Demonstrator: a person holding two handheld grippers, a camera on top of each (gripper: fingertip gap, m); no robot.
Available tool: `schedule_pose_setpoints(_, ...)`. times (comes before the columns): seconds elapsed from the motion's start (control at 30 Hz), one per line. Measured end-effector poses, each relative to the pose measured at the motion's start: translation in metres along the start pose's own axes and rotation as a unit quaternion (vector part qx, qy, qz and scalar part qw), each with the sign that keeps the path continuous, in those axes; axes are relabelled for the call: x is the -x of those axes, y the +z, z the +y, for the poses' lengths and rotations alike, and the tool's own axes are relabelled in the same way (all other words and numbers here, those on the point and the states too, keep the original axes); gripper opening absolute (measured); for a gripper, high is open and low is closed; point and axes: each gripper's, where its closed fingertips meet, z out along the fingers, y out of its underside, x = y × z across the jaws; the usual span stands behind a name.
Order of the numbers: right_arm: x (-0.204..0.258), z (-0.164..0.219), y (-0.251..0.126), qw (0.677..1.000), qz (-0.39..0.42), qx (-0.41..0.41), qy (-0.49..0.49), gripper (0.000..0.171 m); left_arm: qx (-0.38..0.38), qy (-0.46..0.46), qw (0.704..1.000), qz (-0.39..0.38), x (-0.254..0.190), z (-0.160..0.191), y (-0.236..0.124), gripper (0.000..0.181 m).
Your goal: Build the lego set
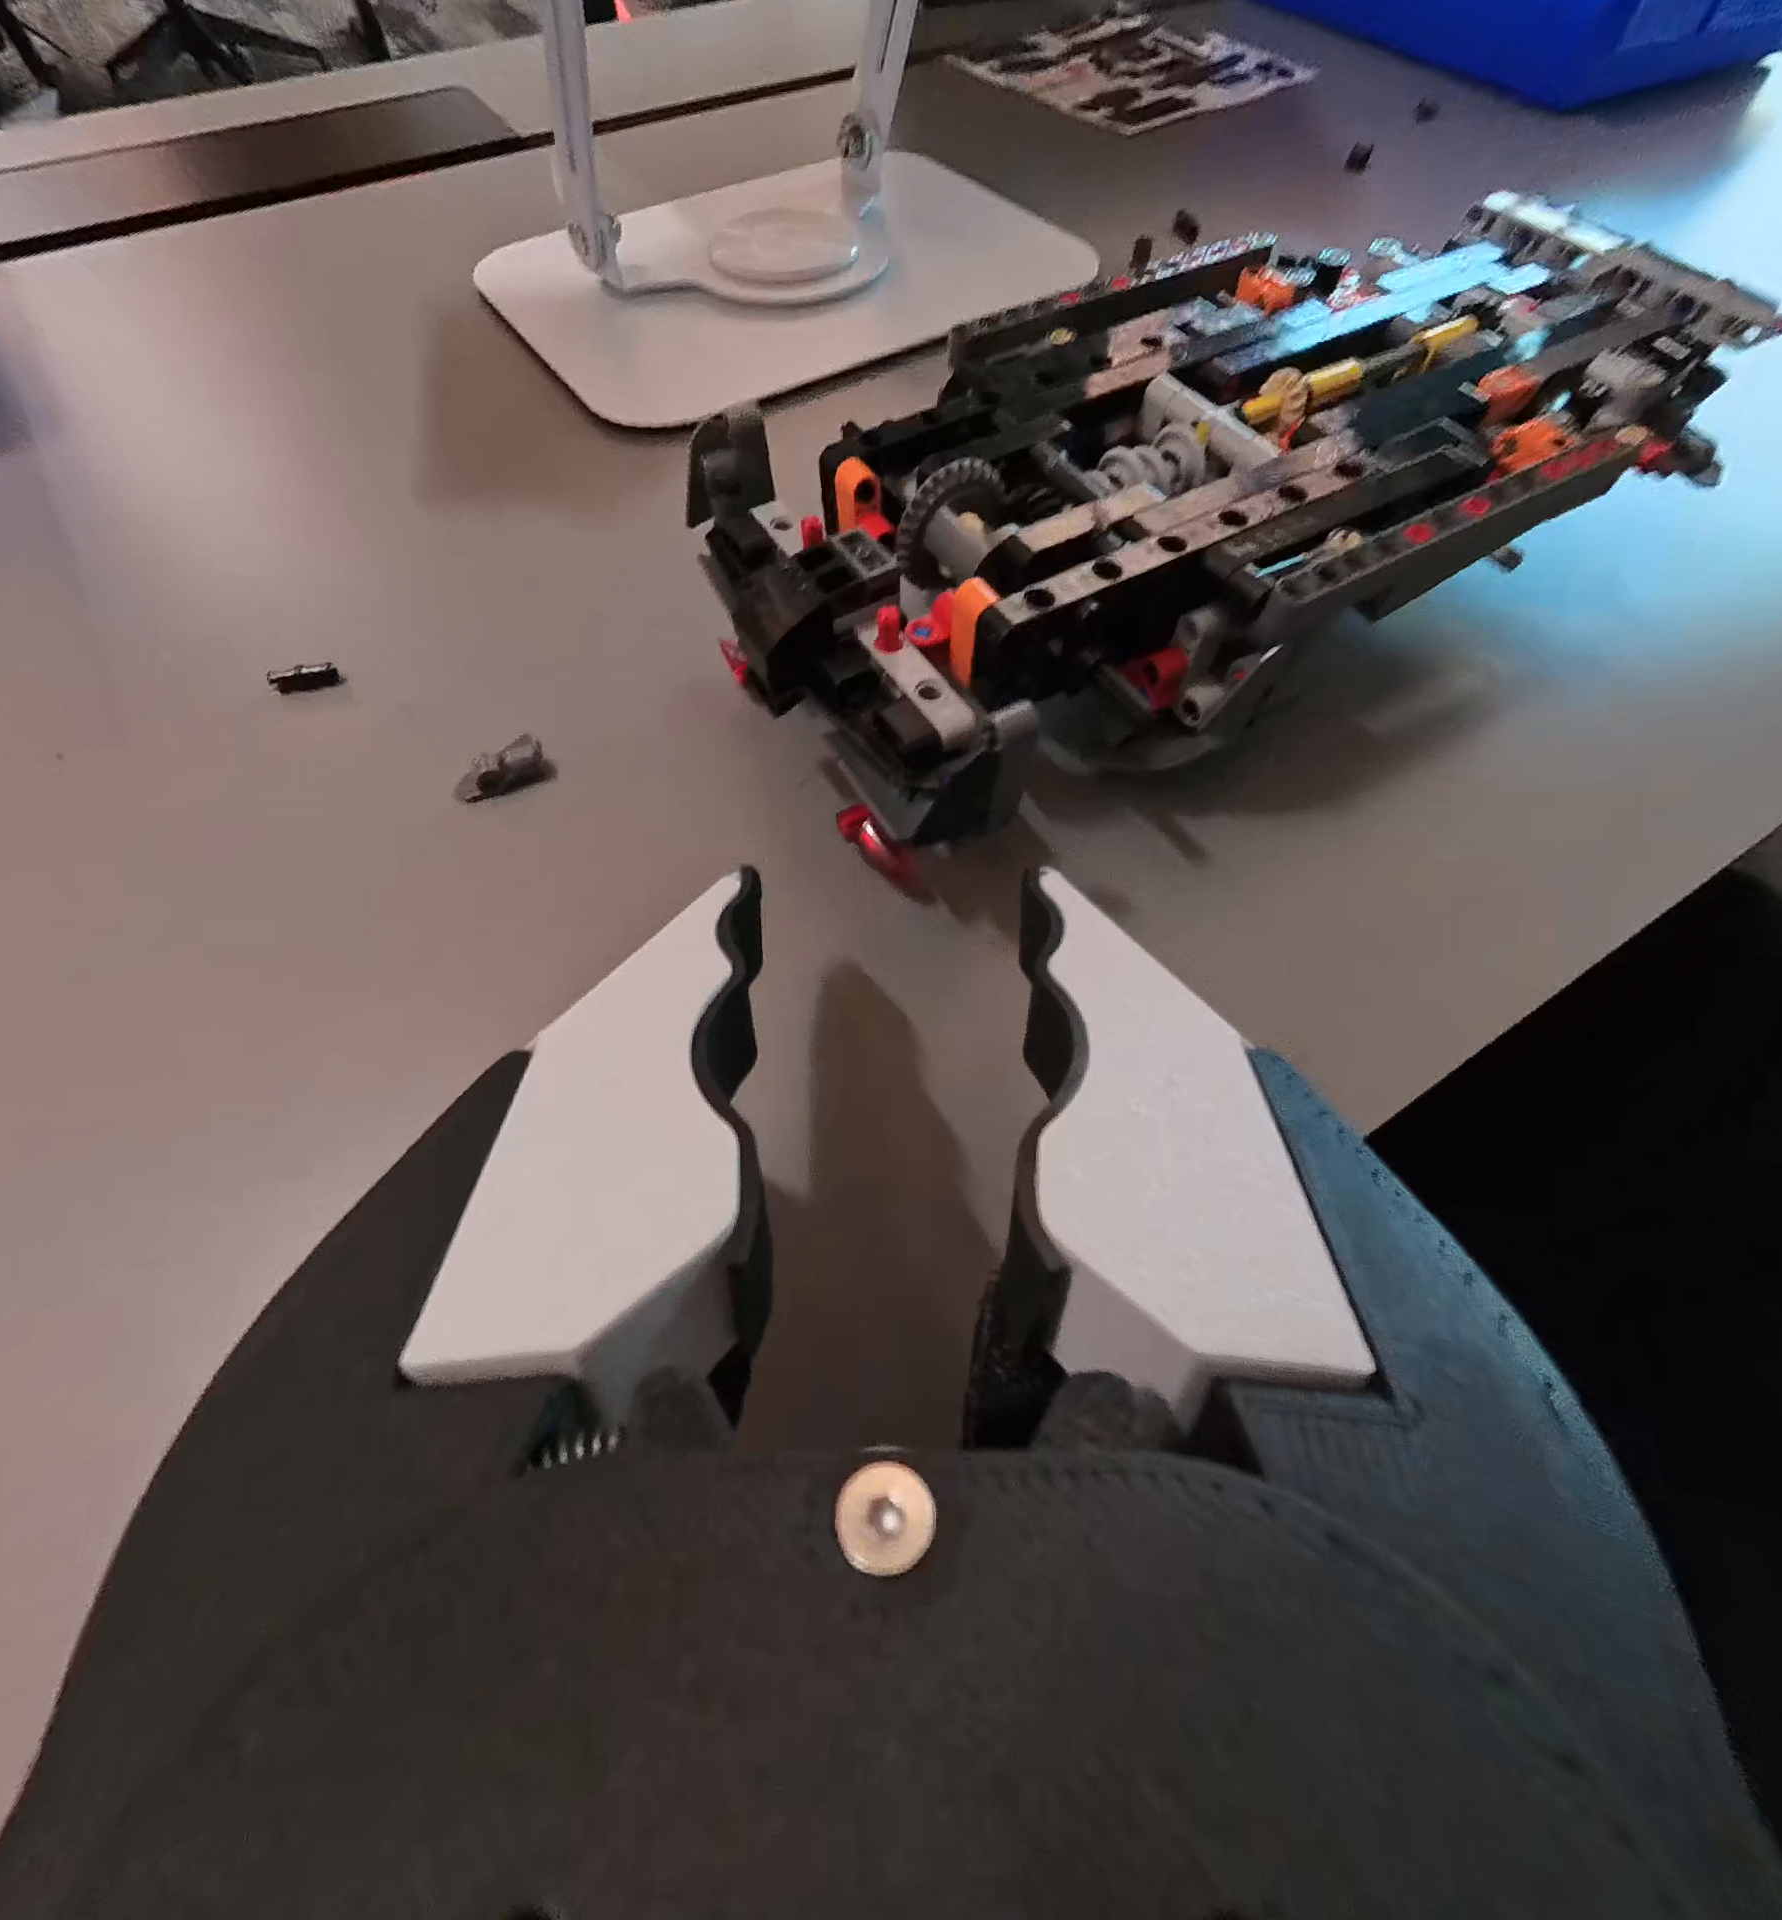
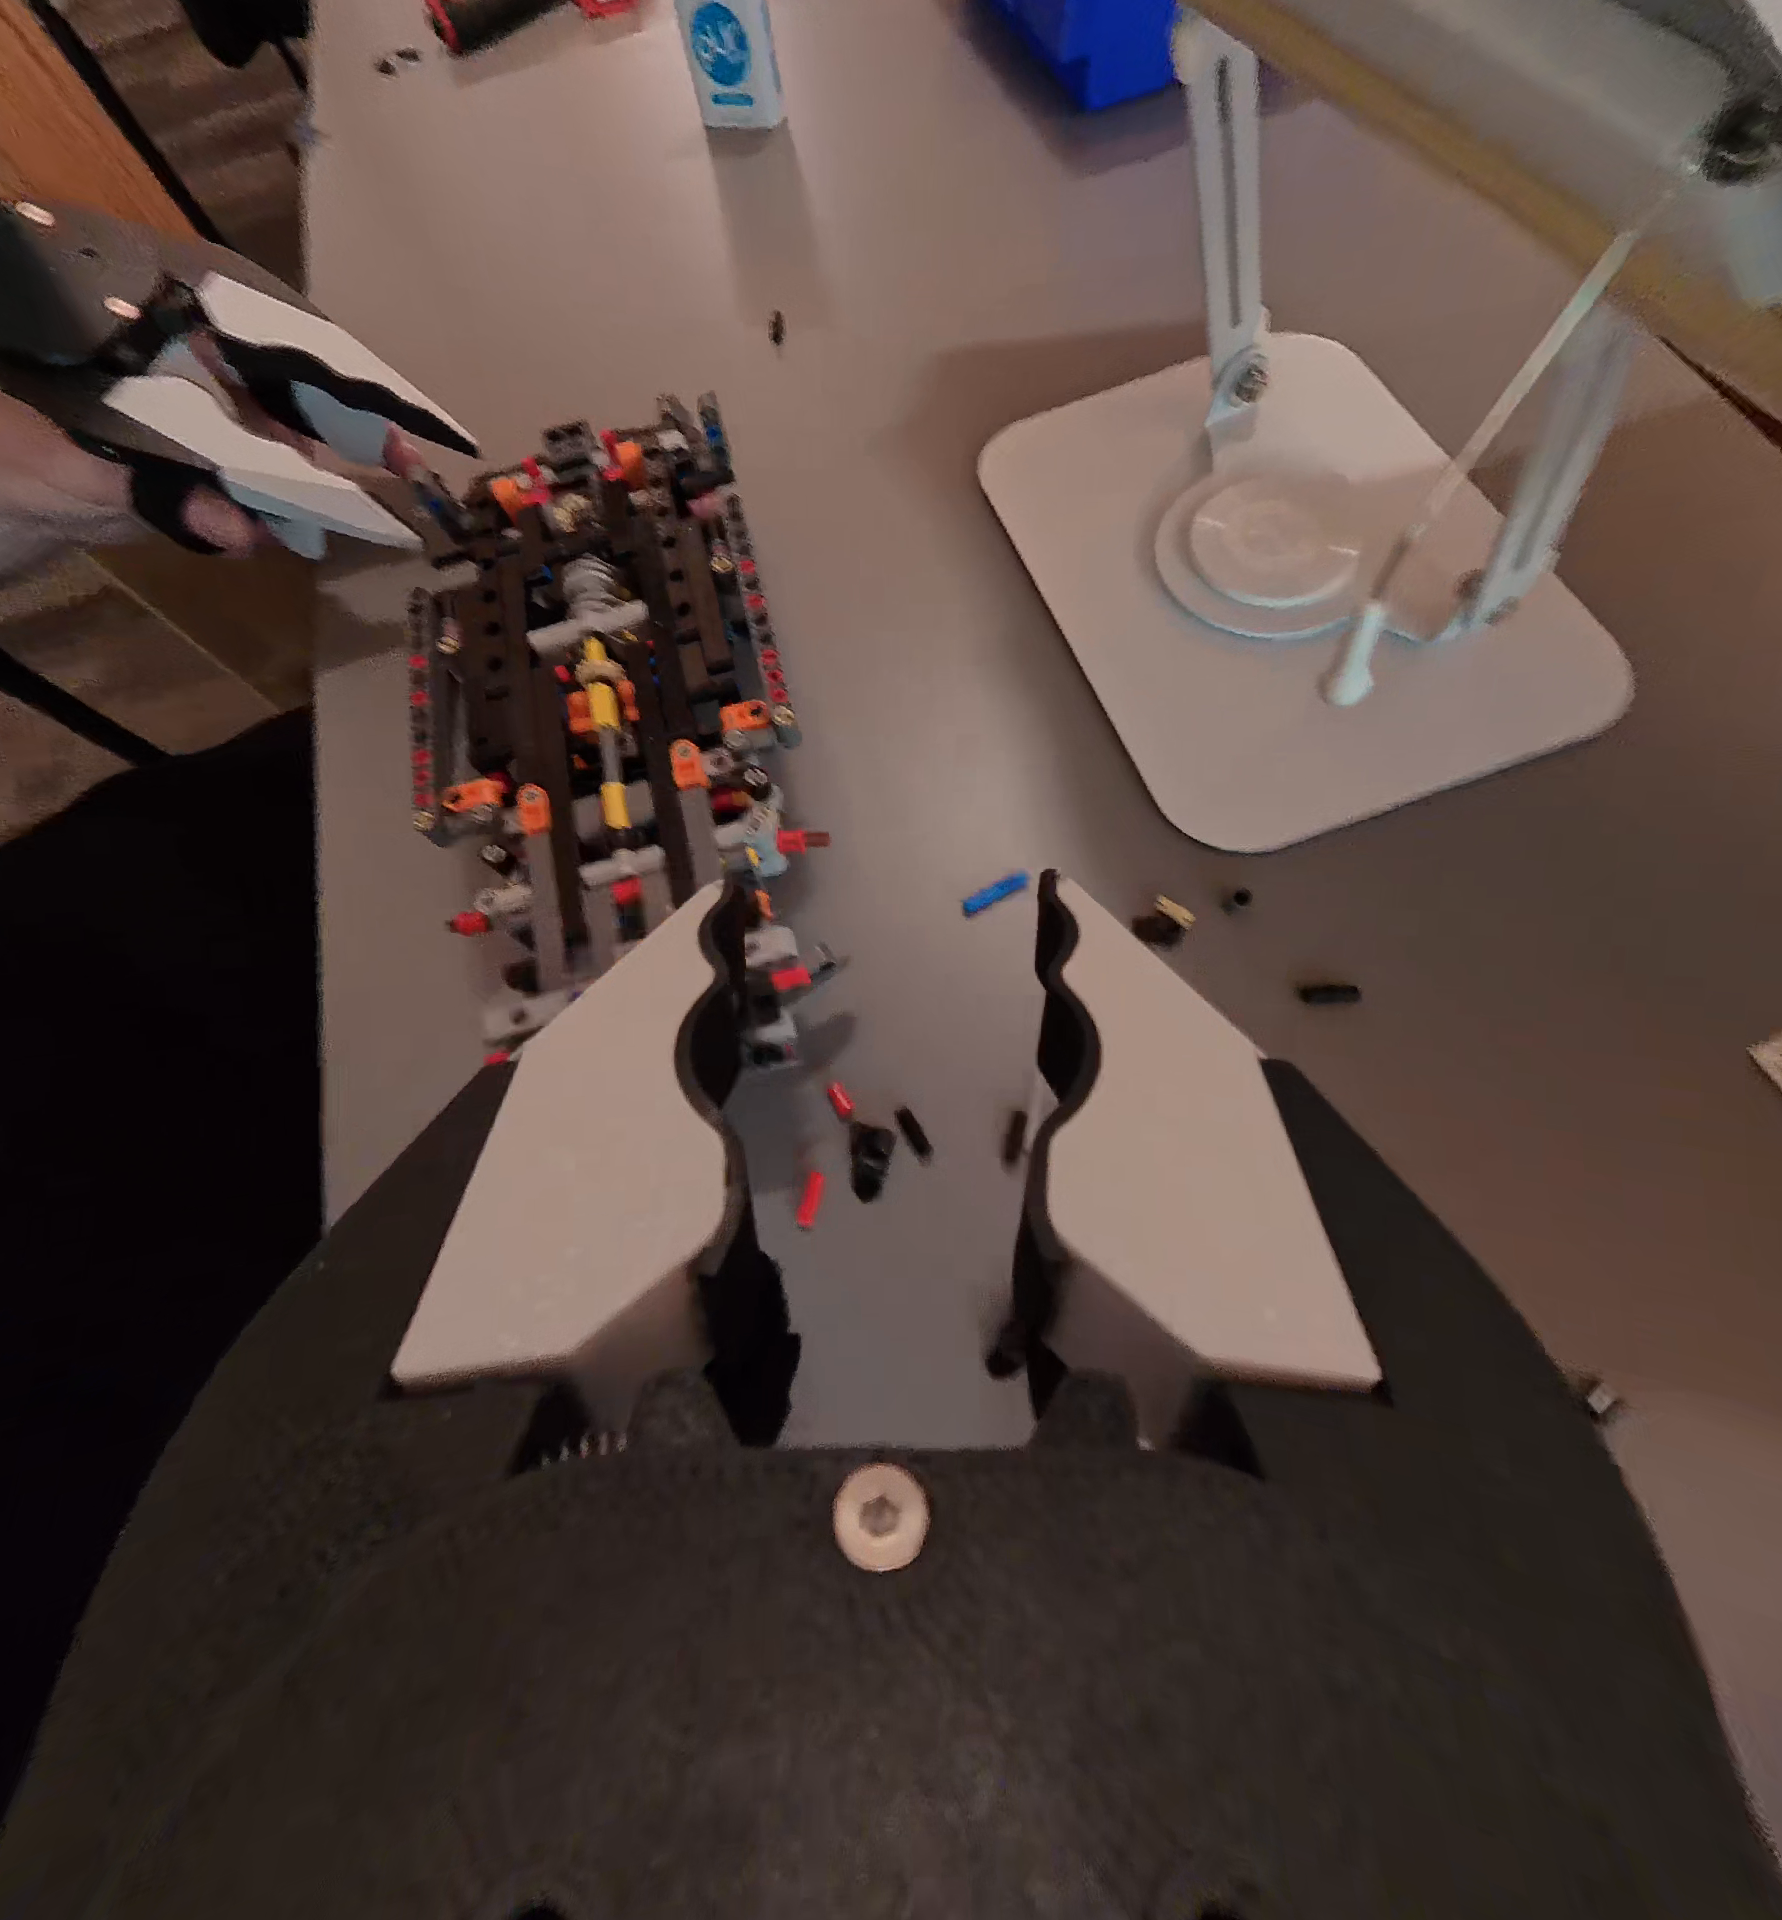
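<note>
the long, partly built lego chassis of black beams with orange, red and yellow pieces (image 1: pixel 1219 488) lies flat on the grey table (image 1: pixel 243 468), just beside the white flat base of a stand with clear arms (image 1: pixel 762 312). the left gripper (image 1: pixel 892 894), with white fingers and black wavy pads, hovers just short of the chassis's near end, its jaws spread and holding nothing. in the right wrist view the same left gripper (image 2: pixel 440 488) shows at the far end of the chassis (image 2: pixel 596 686), fingertips close to it; whether they touch cannot be told through the blur. the right gripper (image 2: pixel 882 894) hangs over the table at the chassis's other end, its jaws also spread apart and empty. between and beneath its fingers lie loose small red pins (image 2: pixel 812 1195) and small black connectors (image 2: pixel 871 1148); a small blue pin (image 2: pixel 993 894) lies just beyond. in the left wrist view a small black pin (image 1: pixel 303 678) and a small grey piece (image 1: pixel 502 769) lie apart on the table, left of the chassis. a blue plastic bin (image 1: pixel 1593 42) stands at the far edge.
</note>
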Motion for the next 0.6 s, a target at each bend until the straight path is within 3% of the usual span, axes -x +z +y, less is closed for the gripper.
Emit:
schedule_pose_setpoints(0.17, -0.028, 0.028, -0.013, 0.998, 0.06, 0.034, -0.011, 0.042, 0.004, 0.007, 1.0, -0.015, 0.002, 0.007, 0.002, 0.048)
schedule_pose_setpoints(0.37, -0.038, 0.06, -0.012, 0.994, 0.071, 0.073, -0.031, 0.026, 0.012, 0.012, 1.0, -0.022, 0.003, 0.008, 0.005, 0.047)
schedule_pose_setpoints(0.6, -0.063, 0.078, 0.006, 0.99, 0.085, 0.1, -0.042, 0.018, 0.015, 0.021, 0.999, -0.026, 0.003, 0.008, 0.008, 0.046)
